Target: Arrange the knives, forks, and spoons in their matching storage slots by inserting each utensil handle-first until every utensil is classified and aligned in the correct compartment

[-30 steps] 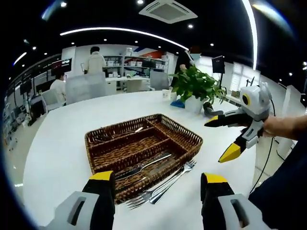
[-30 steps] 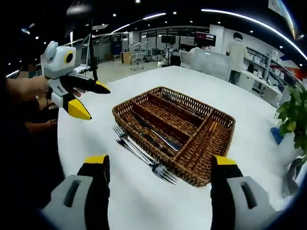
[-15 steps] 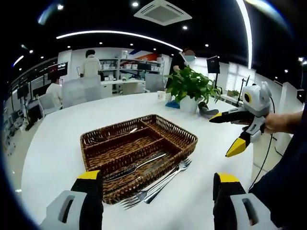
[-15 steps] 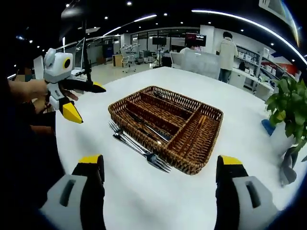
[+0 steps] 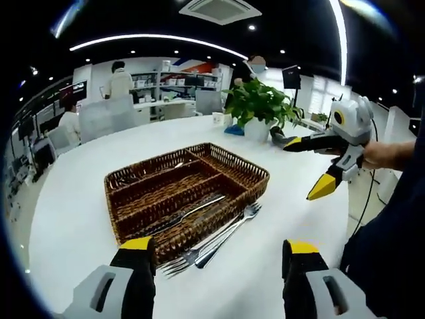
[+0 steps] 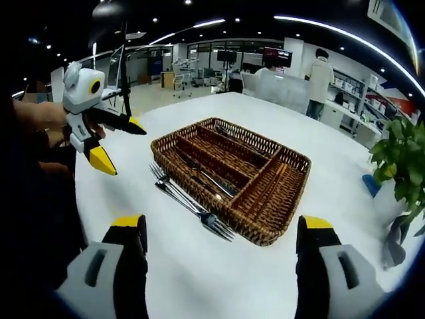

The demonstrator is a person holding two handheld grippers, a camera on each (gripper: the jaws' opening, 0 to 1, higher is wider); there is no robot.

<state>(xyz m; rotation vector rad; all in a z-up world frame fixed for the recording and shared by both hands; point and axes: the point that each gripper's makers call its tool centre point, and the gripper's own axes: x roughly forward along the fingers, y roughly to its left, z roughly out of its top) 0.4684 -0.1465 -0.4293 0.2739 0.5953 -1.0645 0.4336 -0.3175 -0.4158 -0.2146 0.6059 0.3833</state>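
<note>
Forks [image 5: 211, 242] lie beside the wicker tray [image 5: 252, 174], seemingly unlabelled; both tongs gape empty.

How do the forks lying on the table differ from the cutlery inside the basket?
The forks lie loose on the white table, outside the wicker basket; the basket cutlery sits inside a long compartment. The forks' tines point past the basket's corner; the basket cutlery stays within its walls. Both are shiny metal and run parallel.

Open-plan lab office: shelving [image 5: 163, 80], desks [image 5: 149, 106], wall screens [image 6: 279, 56], ceiling lights [image 5: 153, 40]
</note>
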